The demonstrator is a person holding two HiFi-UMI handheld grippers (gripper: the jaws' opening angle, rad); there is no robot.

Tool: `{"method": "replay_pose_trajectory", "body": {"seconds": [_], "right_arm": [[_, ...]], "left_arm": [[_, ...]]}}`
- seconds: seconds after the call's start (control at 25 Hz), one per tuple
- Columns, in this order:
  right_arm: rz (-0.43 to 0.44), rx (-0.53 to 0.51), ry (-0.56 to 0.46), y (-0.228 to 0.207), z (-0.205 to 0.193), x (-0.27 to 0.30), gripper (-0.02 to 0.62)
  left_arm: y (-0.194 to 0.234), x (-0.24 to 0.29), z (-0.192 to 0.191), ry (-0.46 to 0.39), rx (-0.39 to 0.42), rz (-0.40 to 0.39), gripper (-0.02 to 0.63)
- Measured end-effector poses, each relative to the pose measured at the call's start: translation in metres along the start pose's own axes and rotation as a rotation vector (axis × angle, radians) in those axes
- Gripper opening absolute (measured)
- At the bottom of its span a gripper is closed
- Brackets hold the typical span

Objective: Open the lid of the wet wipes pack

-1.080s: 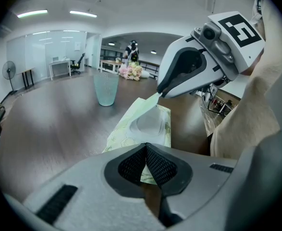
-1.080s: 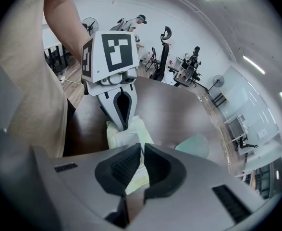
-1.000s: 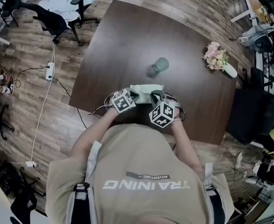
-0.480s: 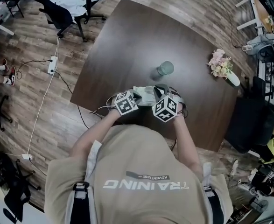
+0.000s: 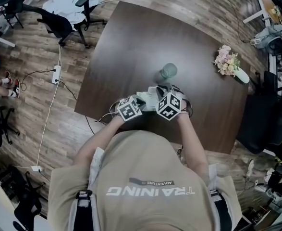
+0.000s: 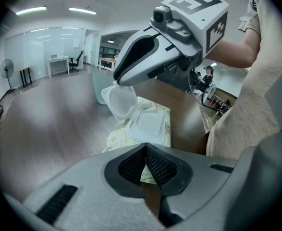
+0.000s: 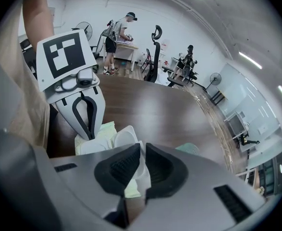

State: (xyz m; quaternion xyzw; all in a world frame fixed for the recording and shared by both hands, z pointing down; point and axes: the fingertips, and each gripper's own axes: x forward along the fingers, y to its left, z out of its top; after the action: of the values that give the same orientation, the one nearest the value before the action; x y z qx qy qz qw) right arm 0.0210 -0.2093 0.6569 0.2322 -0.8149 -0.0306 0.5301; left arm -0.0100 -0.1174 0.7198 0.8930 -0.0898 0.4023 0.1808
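Observation:
A pale green wet wipes pack [image 5: 149, 99] lies on the dark wooden table [image 5: 131, 47] close to the person's edge. In the left gripper view the pack [image 6: 153, 129] runs away from the jaws, and its white lid [image 6: 120, 100] stands flipped up. My left gripper [image 6: 145, 163] is shut on the pack's near end [image 5: 140, 102]. My right gripper [image 7: 141, 170] is shut on the raised white lid [image 7: 127, 137], reaching over the pack from the other side [image 5: 159, 94]. Each gripper view shows the other one: the right gripper [image 6: 155, 57] and the left gripper [image 7: 83, 109].
A translucent green cup [image 5: 168, 71] stands just beyond the pack. A small vase of pink flowers [image 5: 227, 61] sits near the table's right edge. Office chairs [image 5: 59, 18] and floor cables [image 5: 54, 76] lie to the left of the table.
The two grippers have drawn closer together over the pack. The right gripper has shifted left and up with the lid, which now stands raised off the pack.

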Motion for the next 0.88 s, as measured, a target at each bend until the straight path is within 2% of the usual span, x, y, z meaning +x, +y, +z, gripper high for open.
{"method": "replay_pose_trajectory", "body": {"seconds": [0.28,0.56,0.88], "right_arm": [[0.015,0.006,0.013,-0.008,-0.006,0.014,0.029],[0.071,-0.006,0.060,0.006,-0.029,0.035,0.014],[0.080,0.019,0.053,0.008,-0.031,0.039,0.014]], "left_arm": [[-0.004,0.000,0.002,0.026,-0.011,-0.009,0.009],[0.000,0.001,0.003,0.027,-0.021,-0.012,0.009],[-0.002,0.001,0.000,0.029,-0.031,-0.024,0.009]]}}
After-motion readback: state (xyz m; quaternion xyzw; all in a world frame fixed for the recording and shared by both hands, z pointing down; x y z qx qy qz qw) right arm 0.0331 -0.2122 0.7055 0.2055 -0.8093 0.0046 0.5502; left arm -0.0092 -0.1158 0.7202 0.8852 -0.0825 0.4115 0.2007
